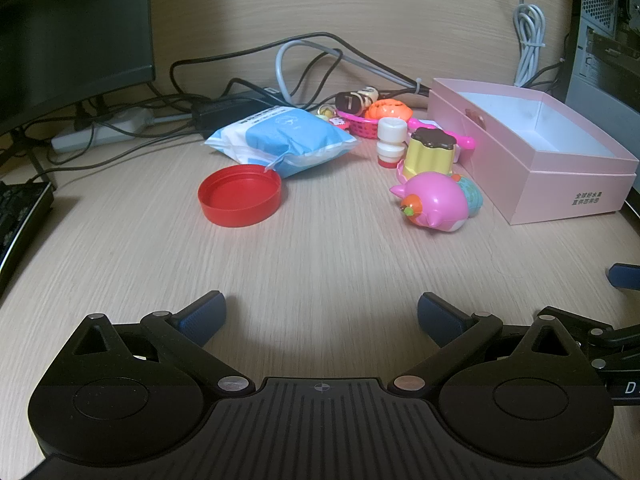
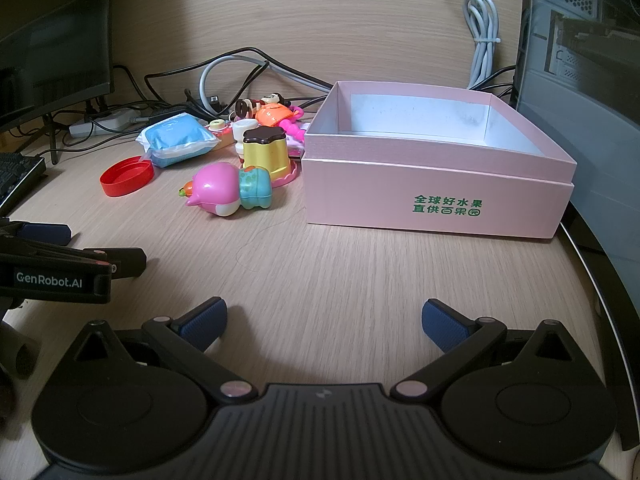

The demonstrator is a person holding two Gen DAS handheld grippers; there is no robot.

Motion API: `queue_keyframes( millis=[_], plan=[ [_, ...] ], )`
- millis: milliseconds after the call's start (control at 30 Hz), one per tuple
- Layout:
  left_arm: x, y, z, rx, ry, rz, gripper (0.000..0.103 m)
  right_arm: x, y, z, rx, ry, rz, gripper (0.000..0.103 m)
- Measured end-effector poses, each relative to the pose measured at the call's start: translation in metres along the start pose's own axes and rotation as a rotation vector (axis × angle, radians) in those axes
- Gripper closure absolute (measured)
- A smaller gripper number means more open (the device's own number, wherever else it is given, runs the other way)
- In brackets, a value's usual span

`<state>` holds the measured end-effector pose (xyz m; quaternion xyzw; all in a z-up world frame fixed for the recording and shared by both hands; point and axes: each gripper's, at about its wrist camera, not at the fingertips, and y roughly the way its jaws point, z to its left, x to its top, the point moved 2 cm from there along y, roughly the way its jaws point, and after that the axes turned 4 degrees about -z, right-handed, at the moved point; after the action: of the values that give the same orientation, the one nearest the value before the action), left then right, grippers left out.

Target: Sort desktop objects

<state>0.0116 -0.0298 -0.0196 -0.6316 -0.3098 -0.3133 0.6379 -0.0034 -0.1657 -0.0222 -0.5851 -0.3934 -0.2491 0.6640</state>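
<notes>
An open pink box (image 1: 576, 184) (image 2: 436, 196) stands empty at the right of the wooden desk. Left of it lie a pink and teal toy (image 1: 438, 202) (image 2: 230, 190), a yellow pudding toy (image 1: 430, 152) (image 2: 266, 152), a red lid (image 1: 240, 195) (image 2: 127, 176), a blue wipes pack (image 1: 280, 140) (image 2: 176, 140), a white stamp (image 1: 390, 142) and small toys in a pink basket (image 1: 360, 126). My left gripper (image 1: 322, 314) hangs open over bare desk, short of the lid. My right gripper (image 2: 324, 320) is open too, in front of the box, with nothing between its fingers.
A dark monitor (image 1: 72, 32) and a keyboard (image 1: 20, 212) sit at the left. Cables and a power strip (image 1: 100, 130) run along the back wall. A computer case (image 2: 580, 60) stands right of the box. The desk edge curves at the right (image 2: 600, 280).
</notes>
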Motion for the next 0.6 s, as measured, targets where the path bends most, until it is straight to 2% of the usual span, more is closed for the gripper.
queue_keyframes(
  millis=[467,600],
  plan=[
    [-0.0009,0.0001,-0.0034,0.000,0.000,0.000,0.000,0.0020,-0.0003,-0.0007,0.001,0.000,0.000,0.000],
    [-0.0027,-0.0051,-0.0034,-0.003,0.003,0.004,0.000,0.0033,-0.0026,-0.0008,0.001,0.003,0.029,0.000]
  ],
)
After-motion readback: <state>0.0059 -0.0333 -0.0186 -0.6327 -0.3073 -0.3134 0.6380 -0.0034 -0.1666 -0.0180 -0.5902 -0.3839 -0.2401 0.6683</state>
